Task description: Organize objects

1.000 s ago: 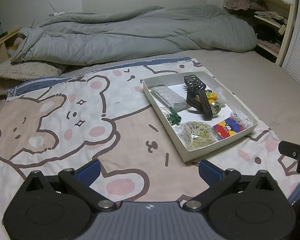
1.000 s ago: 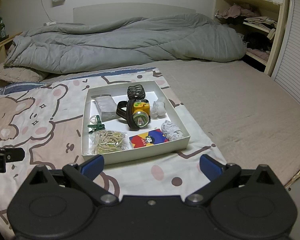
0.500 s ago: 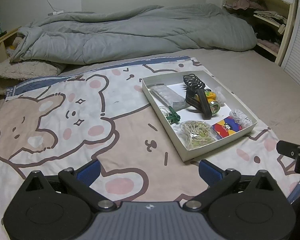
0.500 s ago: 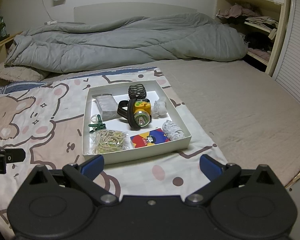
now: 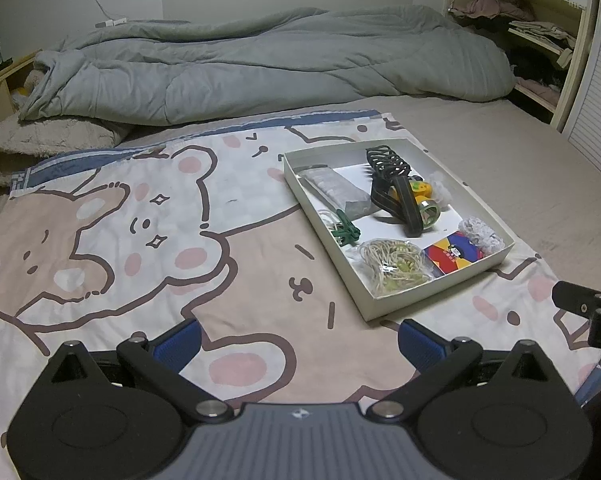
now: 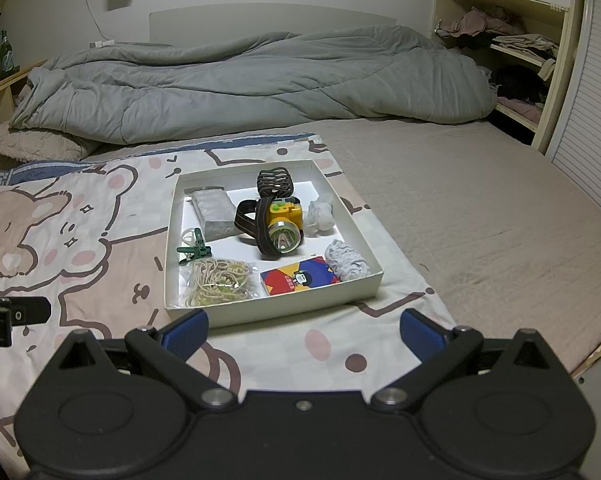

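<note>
A white shallow box (image 6: 172, 240) (image 5: 324, 232) lies on a bear-print blanket (image 5: 140, 240). It holds a yellow headlamp with a dark strap (image 6: 282, 224) (image 5: 418, 200), a black hair claw (image 6: 274, 182), a grey packet (image 6: 212, 212), a green clip (image 6: 194, 250), a bag of rubber bands (image 6: 218, 282), a red-blue card pack (image 6: 298, 280) and white scrunchies (image 6: 346, 260). My left gripper (image 5: 298, 340) is open and empty, low, left of the box. My right gripper (image 6: 304, 330) is open and empty, just in front of the box.
A rumpled grey duvet (image 6: 240, 84) lies across the far side of the bed. Shelves with clothes (image 6: 512, 64) stand at the right. A green bottle (image 6: 5, 52) stands on a ledge at the far left. The bed's edge (image 6: 596, 352) is at the right.
Both grippers have crept slightly; the box has shifted a little in each view. Nothing was picked up or let go.
</note>
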